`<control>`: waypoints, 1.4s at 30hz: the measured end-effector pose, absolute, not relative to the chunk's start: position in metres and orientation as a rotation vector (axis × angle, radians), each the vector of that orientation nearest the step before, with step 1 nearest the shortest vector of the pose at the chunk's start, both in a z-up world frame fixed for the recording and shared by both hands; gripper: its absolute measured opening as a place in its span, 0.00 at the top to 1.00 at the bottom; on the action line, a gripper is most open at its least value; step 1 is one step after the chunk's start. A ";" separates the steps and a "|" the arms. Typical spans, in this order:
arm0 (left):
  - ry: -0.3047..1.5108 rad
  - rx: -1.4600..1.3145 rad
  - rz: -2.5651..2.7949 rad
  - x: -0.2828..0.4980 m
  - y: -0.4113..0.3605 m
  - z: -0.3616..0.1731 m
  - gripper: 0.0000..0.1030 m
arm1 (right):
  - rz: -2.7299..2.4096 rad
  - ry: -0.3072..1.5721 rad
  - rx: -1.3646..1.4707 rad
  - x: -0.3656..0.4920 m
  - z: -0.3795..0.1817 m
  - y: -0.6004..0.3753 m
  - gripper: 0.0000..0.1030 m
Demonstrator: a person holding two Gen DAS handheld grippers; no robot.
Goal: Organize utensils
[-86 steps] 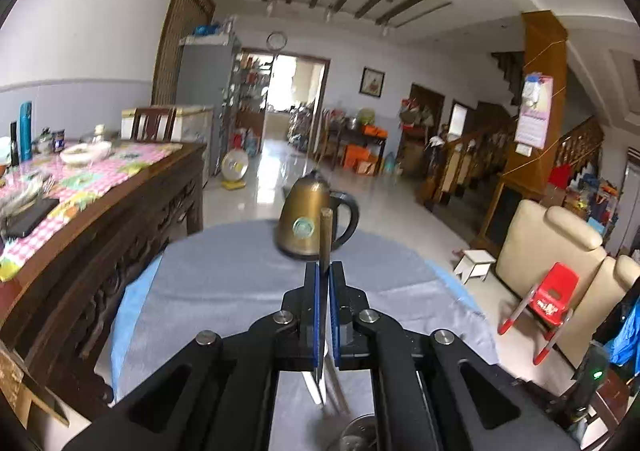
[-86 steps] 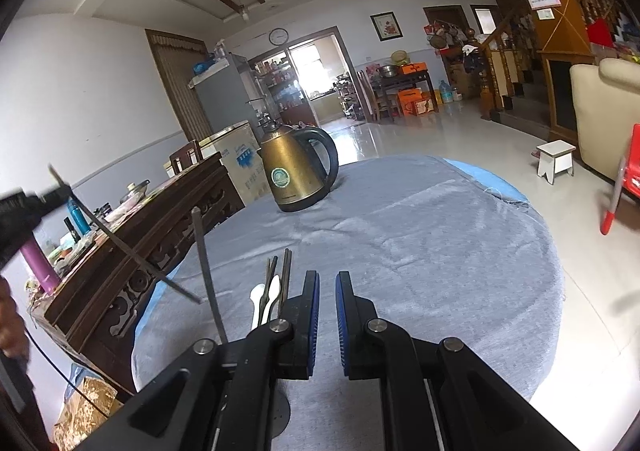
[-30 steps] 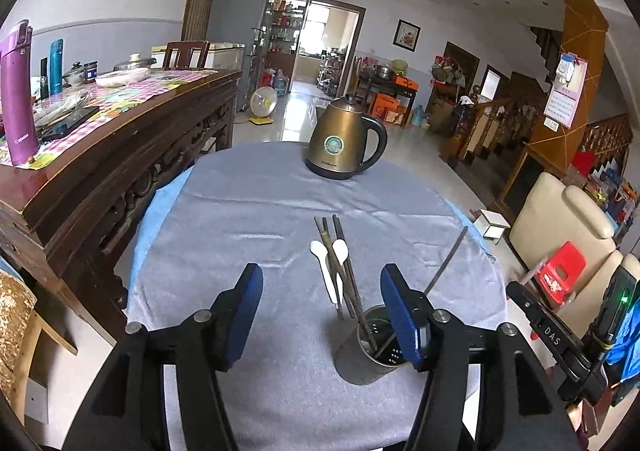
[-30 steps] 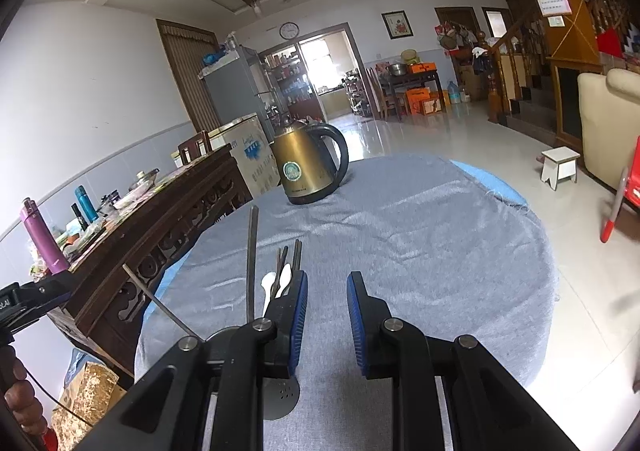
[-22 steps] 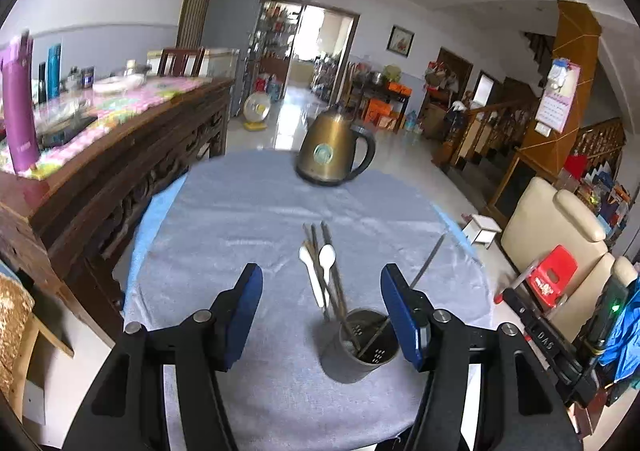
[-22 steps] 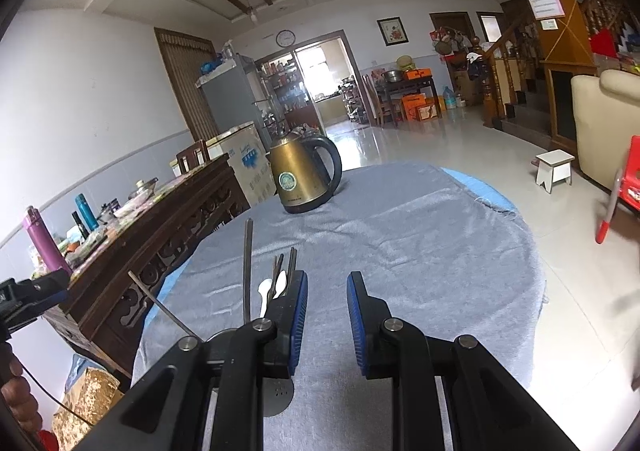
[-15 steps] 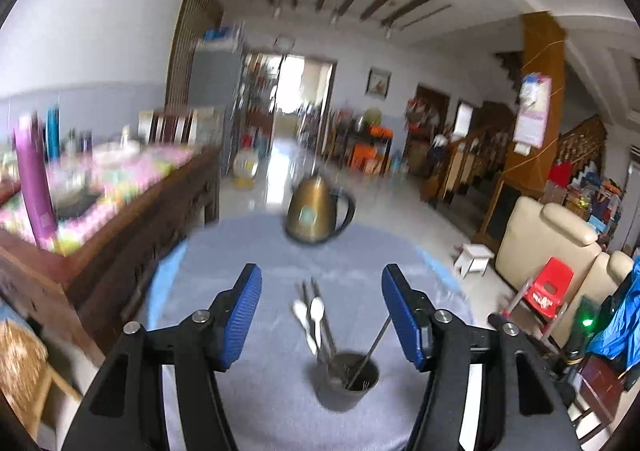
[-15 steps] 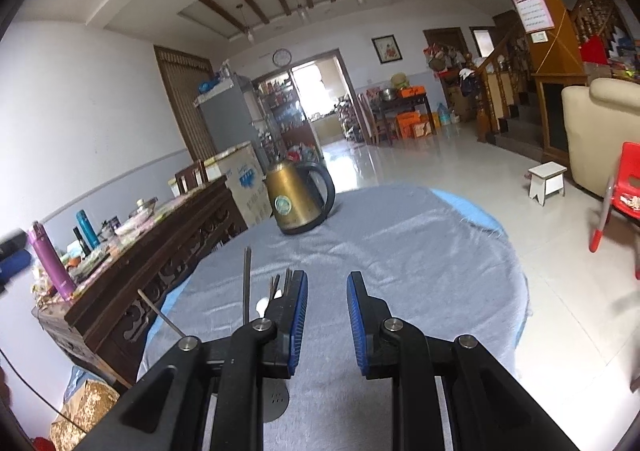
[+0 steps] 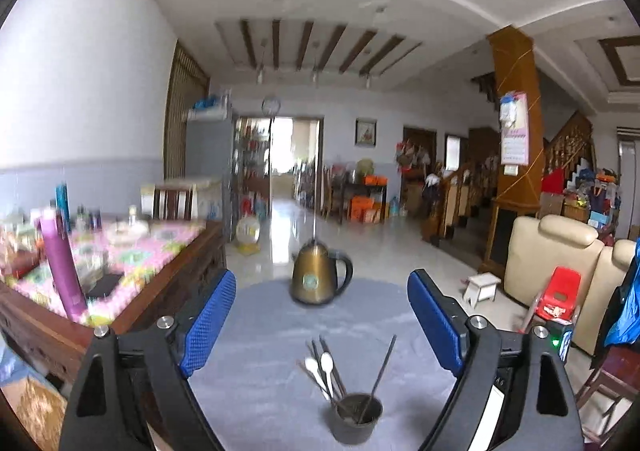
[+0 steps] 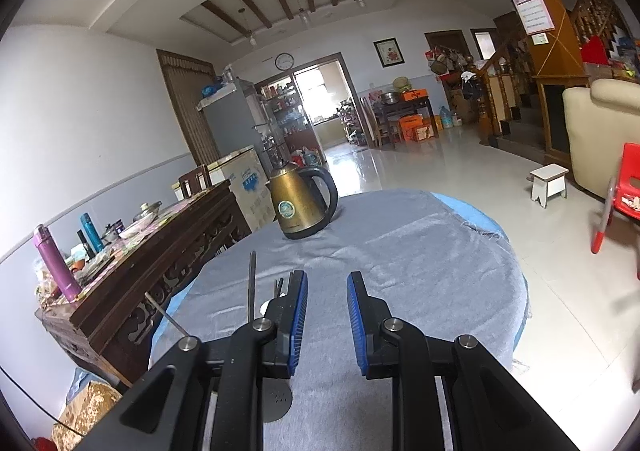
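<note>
A dark metal utensil cup (image 9: 355,418) stands on the grey round table (image 9: 264,335) near its front edge, with chopsticks (image 9: 383,367) leaning out of it. Two white spoons (image 9: 320,367) and more chopsticks (image 9: 325,361) lie on the cloth just behind the cup. My left gripper (image 9: 322,315) is wide open and empty, raised above and behind the cup. My right gripper (image 10: 327,315) is open and empty over the table; a chopstick (image 10: 252,285) sticks up at its left, and the cup is mostly hidden behind its left finger.
A bronze electric kettle (image 9: 318,277) (image 10: 300,203) stands at the table's far side. A dark wooden sideboard (image 10: 160,263) with bottles and dishes runs along the left. A cream sofa (image 9: 560,263), a red child chair (image 9: 560,297) and a small white stool (image 10: 548,179) are on the right.
My left gripper let go of its chopstick into the cup, opened wide and pulled back and up. My right gripper opened a little and drew back slightly.
</note>
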State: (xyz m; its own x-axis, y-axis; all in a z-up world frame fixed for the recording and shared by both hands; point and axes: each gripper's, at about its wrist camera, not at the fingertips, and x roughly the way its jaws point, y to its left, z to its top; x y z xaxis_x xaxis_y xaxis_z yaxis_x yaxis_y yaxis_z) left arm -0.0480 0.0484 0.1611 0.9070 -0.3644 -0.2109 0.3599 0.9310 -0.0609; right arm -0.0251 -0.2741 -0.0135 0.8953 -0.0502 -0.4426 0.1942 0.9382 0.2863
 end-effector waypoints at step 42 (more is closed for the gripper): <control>0.999 -0.024 -0.196 0.290 0.059 -0.094 0.15 | 0.211 1.112 0.415 0.357 -0.210 -0.256 0.78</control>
State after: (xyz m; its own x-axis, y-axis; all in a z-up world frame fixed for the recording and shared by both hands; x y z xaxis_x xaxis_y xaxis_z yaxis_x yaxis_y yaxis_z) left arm 0.2904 0.0588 -0.0936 0.5254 -0.1751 -0.8326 0.1527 0.9821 -0.1101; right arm 0.3574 -0.2557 -0.2098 0.4337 0.3673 -0.8228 0.0405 0.9043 0.4250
